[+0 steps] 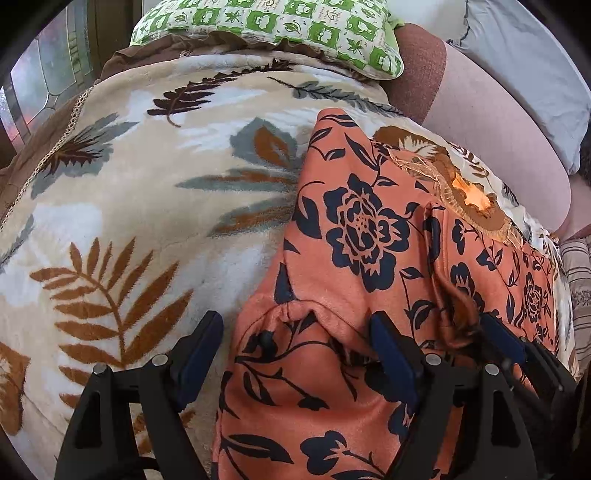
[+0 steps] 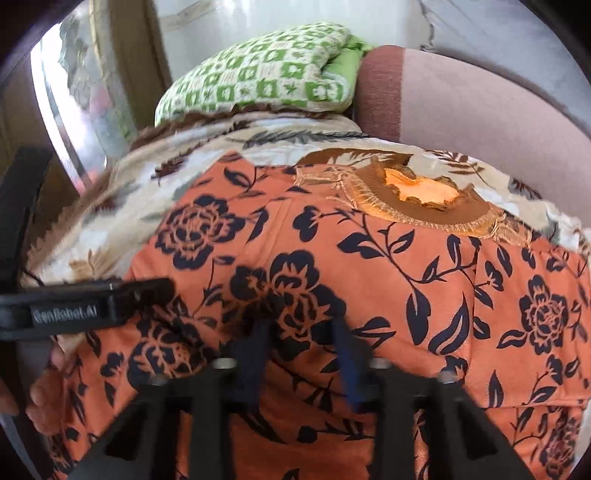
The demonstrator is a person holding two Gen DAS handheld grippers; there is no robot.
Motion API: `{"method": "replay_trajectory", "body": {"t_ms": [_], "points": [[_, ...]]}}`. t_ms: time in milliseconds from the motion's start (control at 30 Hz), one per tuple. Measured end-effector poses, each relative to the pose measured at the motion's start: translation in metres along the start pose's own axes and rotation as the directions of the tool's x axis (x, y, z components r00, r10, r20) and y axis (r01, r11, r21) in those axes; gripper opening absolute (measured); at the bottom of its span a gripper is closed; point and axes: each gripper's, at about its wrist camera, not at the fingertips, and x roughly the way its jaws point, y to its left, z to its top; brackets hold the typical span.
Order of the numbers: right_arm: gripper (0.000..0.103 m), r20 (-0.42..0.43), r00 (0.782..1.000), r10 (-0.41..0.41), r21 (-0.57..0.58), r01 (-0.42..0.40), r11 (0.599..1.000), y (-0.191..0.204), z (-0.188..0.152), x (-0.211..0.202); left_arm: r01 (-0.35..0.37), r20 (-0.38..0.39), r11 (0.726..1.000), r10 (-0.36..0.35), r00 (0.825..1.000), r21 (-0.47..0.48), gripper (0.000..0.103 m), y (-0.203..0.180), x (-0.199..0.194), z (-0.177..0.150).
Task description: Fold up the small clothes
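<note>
Looking down the left gripper (image 1: 295,343), its two blue-padded fingers stand wide apart with a bunched fold of the orange garment (image 1: 354,236) humped up between them. The pads don't seem to press on the cloth, so I'd call that claw open, just straddling the fabric. The right gripper (image 2: 301,354) is a different story: its fingers sit close together with a ridge of the same orange cloth rising between them, pinched as far as I can tell, though that view is a bit blurry.

In the right wrist view the left gripper pokes in from the left edge, lying over the garment, with the person's hand (image 2: 44,391) below it.

The garment itself, orange with dark navy flowers and leaves, is spread across a cream blanket (image 1: 122,206) printed with brown and grey leaves. Its brown embroidered neckline (image 2: 424,199) is on the far side, away from both grippers.

Further back a green checked pillow (image 1: 266,29) rests on the blanket's far edge, next to a brown and pinkish cushion (image 1: 480,122).
</note>
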Motion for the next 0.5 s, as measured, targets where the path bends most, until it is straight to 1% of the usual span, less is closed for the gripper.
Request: {"method": "replay_trajectory", "body": {"t_ms": [33, 67, 167, 233, 333, 400, 500], "points": [[0.008, 0.006, 1.000, 0.011, 0.024, -0.011, 1.000, -0.004, 0.001, -0.001, 0.001, 0.000, 1.000, -0.001, 1.000, 0.000, 0.082, 0.000, 0.000, 0.000], [0.006, 0.011, 1.000, 0.026, 0.046, -0.026, 0.999, -0.008, 0.002, -0.003, 0.002, -0.001, 1.000, -0.002, 1.000, -0.001, 0.082, 0.000, 0.000, 0.000], [0.005, 0.045, 0.997, 0.062, 0.114, -0.067, 0.991, -0.019, 0.005, -0.010, 0.006, -0.003, 1.000, -0.006, 1.000, -0.003, 0.082, 0.001, 0.000, 0.001], [0.005, 0.078, 0.993, 0.089, 0.176, -0.101, 0.979, -0.033, 0.008, -0.019, 0.006, -0.005, 1.000, -0.006, 1.000, -0.003, 0.082, 0.001, 0.000, 0.001], [0.005, 0.134, 0.984, 0.116, 0.289, -0.151, 0.945, -0.064, 0.012, -0.036, 0.010, -0.007, 1.000, -0.010, 1.000, -0.005, 0.082, 0.002, 0.000, 0.002], [0.005, 0.158, 0.982, 0.105, 0.357, -0.156, 0.921, -0.086, 0.011, -0.044, 0.008, -0.007, 1.000, -0.008, 1.000, -0.004, 0.082, 0.001, 0.001, 0.003], [0.005, 0.154, 0.986, 0.061, 0.444, -0.124, 0.887, -0.120, 0.008, -0.052, 0.006, -0.006, 1.000, -0.006, 1.000, -0.004, 0.082, 0.001, 0.001, 0.003]]}}
